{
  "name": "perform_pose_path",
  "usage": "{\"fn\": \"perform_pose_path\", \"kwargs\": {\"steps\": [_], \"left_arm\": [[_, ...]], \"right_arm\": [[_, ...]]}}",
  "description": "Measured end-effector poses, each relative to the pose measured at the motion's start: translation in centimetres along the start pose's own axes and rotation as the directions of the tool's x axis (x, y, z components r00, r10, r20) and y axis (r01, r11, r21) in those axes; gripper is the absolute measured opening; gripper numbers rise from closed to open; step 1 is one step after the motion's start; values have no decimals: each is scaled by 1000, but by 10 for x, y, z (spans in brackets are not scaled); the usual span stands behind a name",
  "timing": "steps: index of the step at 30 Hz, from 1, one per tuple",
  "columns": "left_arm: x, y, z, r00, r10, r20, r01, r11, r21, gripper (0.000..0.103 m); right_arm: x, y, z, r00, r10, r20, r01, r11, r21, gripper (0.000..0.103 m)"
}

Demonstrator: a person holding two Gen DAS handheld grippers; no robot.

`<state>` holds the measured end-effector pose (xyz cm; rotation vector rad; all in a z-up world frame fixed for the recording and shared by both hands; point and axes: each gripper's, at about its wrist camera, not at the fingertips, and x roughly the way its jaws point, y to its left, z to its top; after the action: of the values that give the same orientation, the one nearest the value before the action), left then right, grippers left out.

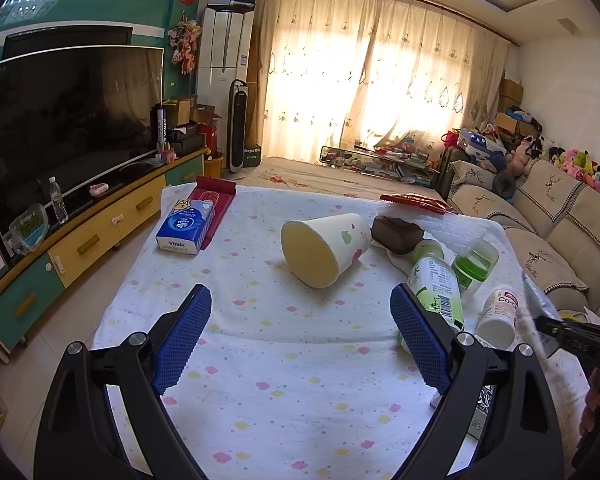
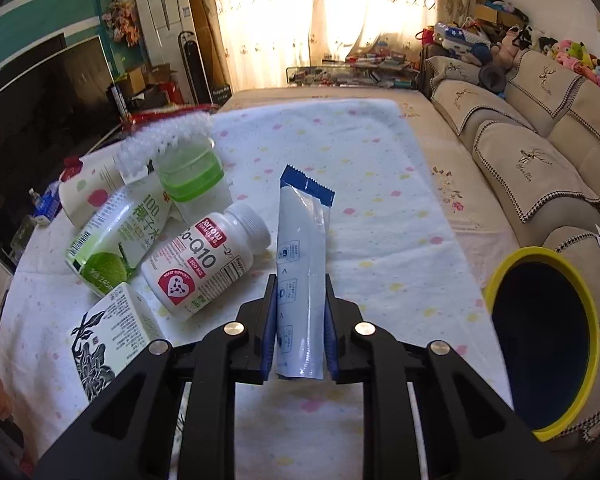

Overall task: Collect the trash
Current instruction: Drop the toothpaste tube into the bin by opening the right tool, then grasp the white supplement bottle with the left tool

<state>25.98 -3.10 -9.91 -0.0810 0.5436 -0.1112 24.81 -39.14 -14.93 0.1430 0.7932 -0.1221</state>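
The fingers (image 2: 270,320) of the right gripper (image 2: 300,320) are pinched onto a blue-and-white sachet wrapper (image 2: 302,264), which stands upright between the pads and reaches well past their tips. The hold sits low on a thin, slick film, so the likely failure is the wrapper sliding or folding out during the swing to the yellow-rimmed bin (image 2: 540,336) at the right. A tall wrapper could also catch on the rim and drop outside. The gripper points forward over the counter (image 2: 380,208), roughly level, with the bin off to its right. The left gripper (image 1: 300,332) hovers spread wide and empty, aimed at the tipped paper cup (image 1: 324,248). Its right finger (image 1: 418,336) is just beside the green coconut-water bottle (image 1: 436,288) and could nudge it against the white supplement bottle (image 1: 498,316).
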Motion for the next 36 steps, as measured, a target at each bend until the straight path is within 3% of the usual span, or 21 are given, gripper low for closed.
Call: {"fn": "perform_pose_path", "kwargs": {"steps": [5, 9, 14, 18, 24, 25, 27, 28, 36], "left_arm": [[2, 0, -1, 1000, 4, -6, -4, 1000, 1, 90], [4, -2, -2, 1000, 8, -7, -7, 1000, 11, 90], [5, -4, -4, 1000, 13, -9, -13, 1000, 23, 90], [7, -6, -5, 1000, 19, -14, -18, 999, 35, 90], [9, -9, -6, 1000, 21, -19, -20, 998, 52, 90], [9, -9, -6, 1000, 21, -20, -19, 998, 53, 90], [9, -10, -6, 1000, 17, -22, -16, 998, 56, 90], [9, -10, -6, 1000, 15, -21, -14, 998, 56, 90], [9, -17, -7, 1000, -10, -21, 11, 997, 79, 90]], "right_arm": [[-35, -39, -5, 997, -50, 65, 46, 997, 68, 19], [-55, -91, -13, 985, -148, 90, 133, 979, 153, 20], [-56, -155, -28, 967, -250, 49, 230, 939, 254, 21], [-51, -188, -36, 958, -287, 15, 269, 915, 302, 22], [-46, -204, -42, 952, -307, 3, 289, 901, 324, 24], [-47, -205, -43, 950, -312, 3, 295, 899, 325, 27], [-48, -206, -44, 946, -323, 7, 302, 892, 336, 43], [-49, -207, -45, 944, -329, 11, 305, 889, 341, 45], [-53, -203, -48, 947, -321, 22, 294, 890, 348, 48]]}}
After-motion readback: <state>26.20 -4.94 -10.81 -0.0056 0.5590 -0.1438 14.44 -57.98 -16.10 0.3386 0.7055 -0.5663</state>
